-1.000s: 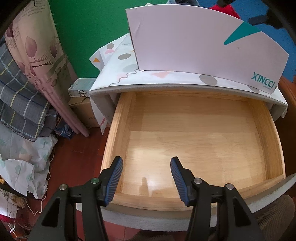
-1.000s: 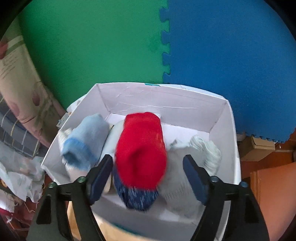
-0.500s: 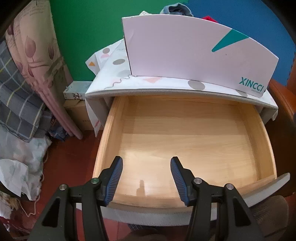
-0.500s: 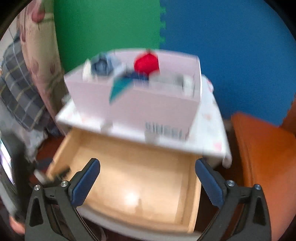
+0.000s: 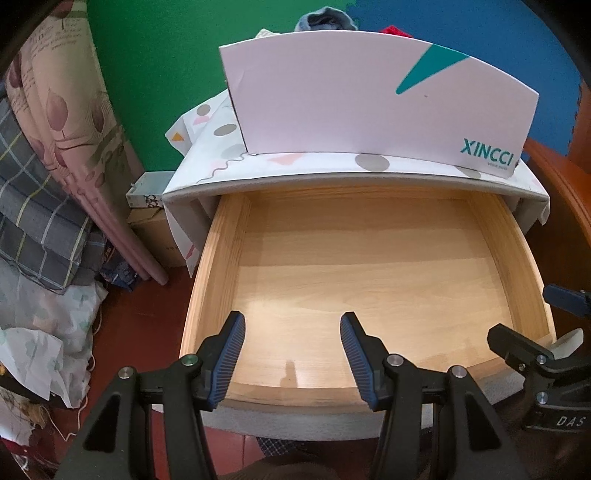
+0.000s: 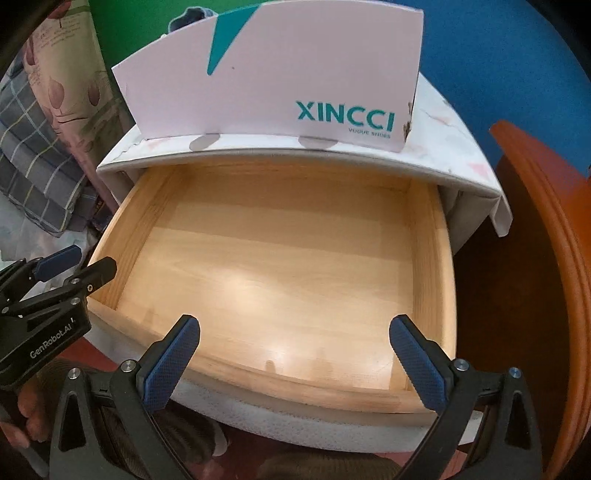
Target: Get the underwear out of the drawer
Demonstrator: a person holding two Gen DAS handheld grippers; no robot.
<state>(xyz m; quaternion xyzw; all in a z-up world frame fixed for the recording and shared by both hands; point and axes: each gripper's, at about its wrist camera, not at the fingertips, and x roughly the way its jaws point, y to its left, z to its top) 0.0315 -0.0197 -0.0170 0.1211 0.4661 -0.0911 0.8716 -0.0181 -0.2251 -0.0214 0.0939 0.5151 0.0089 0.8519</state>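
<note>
The drawer [image 5: 369, 280] was pulled out, and its wooden floor was bare in both views. The underwear was seen only as rolled pieces above the rim of the white box [image 5: 369, 103] standing on the cabinet top [image 5: 295, 166]: a blue-grey roll [image 5: 325, 18] and a red one [image 5: 397, 31] in the left wrist view, while only the blue-grey roll [image 6: 192, 16] was visible in the right wrist view. The left gripper [image 5: 291, 354] was held part open above the drawer's front edge, with nothing between the jaws. The right gripper [image 6: 295, 362] was spread wide and empty. A person's hand [image 6: 22, 417] was shown only in the right wrist view. Green and blue foam panels [image 5: 155, 74] formed the wall; folded bedding [image 5: 40, 177] lay to the left on a red-brown floor [image 5: 140, 325].
</note>
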